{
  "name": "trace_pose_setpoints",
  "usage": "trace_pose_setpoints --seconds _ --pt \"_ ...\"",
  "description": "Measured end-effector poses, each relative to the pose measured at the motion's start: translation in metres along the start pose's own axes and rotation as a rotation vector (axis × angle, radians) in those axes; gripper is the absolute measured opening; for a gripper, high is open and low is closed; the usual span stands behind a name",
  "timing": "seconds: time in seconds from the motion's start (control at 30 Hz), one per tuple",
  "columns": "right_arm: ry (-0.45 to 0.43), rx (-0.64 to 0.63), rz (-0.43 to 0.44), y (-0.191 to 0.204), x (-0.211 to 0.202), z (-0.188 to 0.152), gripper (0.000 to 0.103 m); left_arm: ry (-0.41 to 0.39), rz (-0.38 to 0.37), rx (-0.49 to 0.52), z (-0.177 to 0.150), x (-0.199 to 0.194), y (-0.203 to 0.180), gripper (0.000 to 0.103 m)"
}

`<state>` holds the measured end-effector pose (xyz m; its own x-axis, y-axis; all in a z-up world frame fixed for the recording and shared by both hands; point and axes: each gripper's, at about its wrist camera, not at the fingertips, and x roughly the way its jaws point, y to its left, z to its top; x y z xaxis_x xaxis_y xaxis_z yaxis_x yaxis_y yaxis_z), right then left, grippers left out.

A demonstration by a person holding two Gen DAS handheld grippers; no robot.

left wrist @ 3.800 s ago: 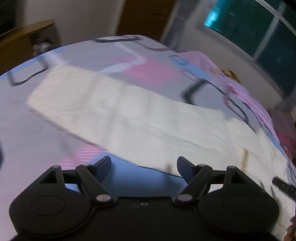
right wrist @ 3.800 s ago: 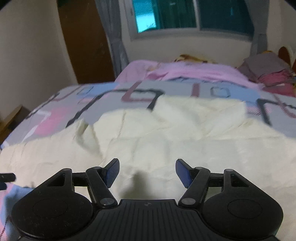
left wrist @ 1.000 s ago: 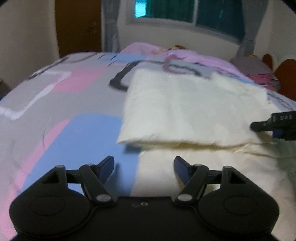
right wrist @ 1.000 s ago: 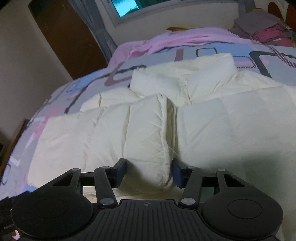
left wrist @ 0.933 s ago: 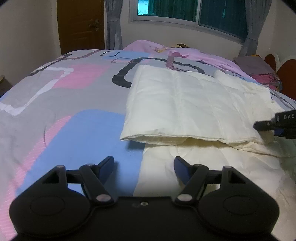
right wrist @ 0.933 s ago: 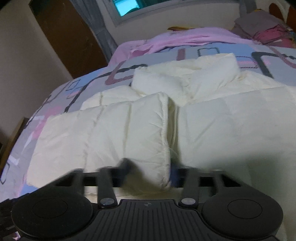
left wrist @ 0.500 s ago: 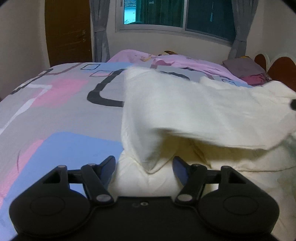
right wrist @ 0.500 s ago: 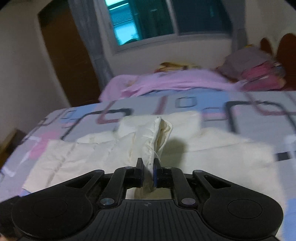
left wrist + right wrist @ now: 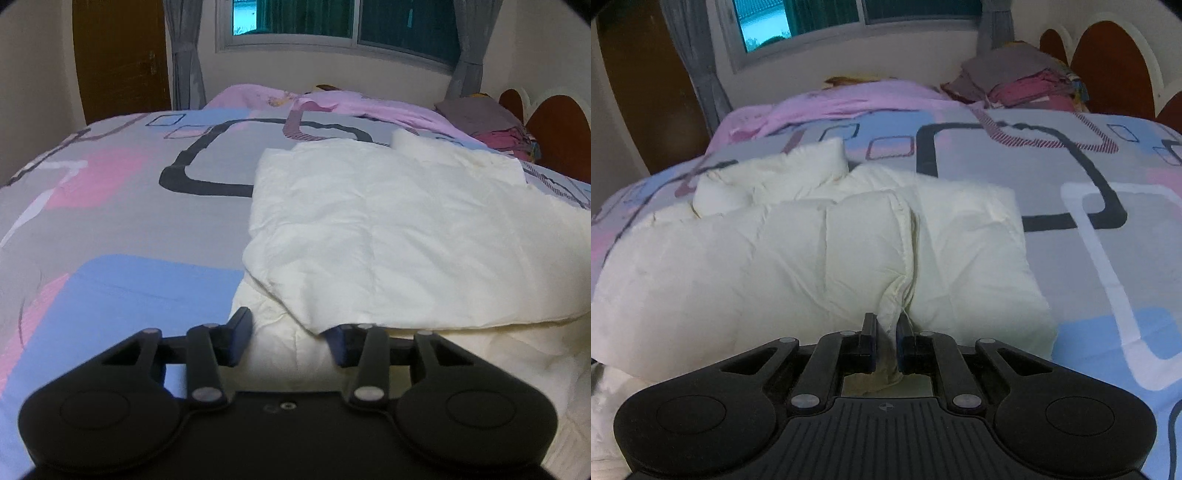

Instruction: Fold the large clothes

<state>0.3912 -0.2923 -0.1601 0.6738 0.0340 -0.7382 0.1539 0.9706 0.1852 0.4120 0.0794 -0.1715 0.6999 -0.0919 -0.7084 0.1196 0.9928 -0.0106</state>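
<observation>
A cream quilted garment (image 9: 406,229) lies folded over itself on the patterned bedspread (image 9: 110,206). My left gripper (image 9: 291,343) sits at its near left corner. Its jaws are closing, the cream fabric fills the gap between them, and the top layer's corner drapes over the right fingertip (image 9: 341,345). In the right wrist view the same garment (image 9: 775,266) spreads to the left. My right gripper (image 9: 886,339) is shut on the bunched seam edge of its folded layer, and fabric pokes out behind the pads.
A stack of folded grey and red clothes (image 9: 1027,81) and a pink blanket (image 9: 849,99) lie at the far end of the bed, by the brown headboard (image 9: 1115,62). Bare bedspread (image 9: 1089,258) shows right of the garment. A wooden door (image 9: 122,59) stands far left.
My right gripper shut on the folded layer's seam edge and carried it sideways. My left gripper came up to the near corner and its jaws narrowed around the fabric. The top layer lifted and settled.
</observation>
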Motion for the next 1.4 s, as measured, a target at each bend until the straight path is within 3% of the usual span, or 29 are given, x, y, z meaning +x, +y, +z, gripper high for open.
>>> trace_pose_setpoints --seconds 0.23,0.4,0.6,0.83,0.97,1.23,1.4 --pt "-0.12 0.007 -0.001 -0.004 -0.043 0.009 0.01 -0.02 -0.071 -0.072 0.008 -0.039 0.021 0.05" --pt "-0.174 -0.001 0.024 0.011 -0.044 0.026 0.01 -0.069 -0.095 -0.137 0.025 -0.052 0.02 0.055" --pt "-0.183 0.008 0.075 0.037 -0.018 0.039 0.01 -0.111 -0.123 -0.085 0.056 -0.022 -0.015 0.055" --pt "-0.172 -0.065 0.013 0.051 0.022 0.044 0.01 -0.085 -0.122 -0.05 0.07 0.027 -0.047 0.055" --pt "-0.137 -0.093 -0.009 0.04 0.05 0.033 0.01 -0.066 -0.075 -0.041 0.062 0.048 -0.047 0.062" --pt "-0.172 -0.178 -0.026 0.038 0.075 0.011 0.009 -0.068 -0.06 -0.052 0.048 0.063 -0.043 0.063" --pt "-0.121 -0.152 -0.011 0.038 0.068 0.027 0.01 -0.036 -0.048 -0.044 0.057 0.061 -0.045 0.063"
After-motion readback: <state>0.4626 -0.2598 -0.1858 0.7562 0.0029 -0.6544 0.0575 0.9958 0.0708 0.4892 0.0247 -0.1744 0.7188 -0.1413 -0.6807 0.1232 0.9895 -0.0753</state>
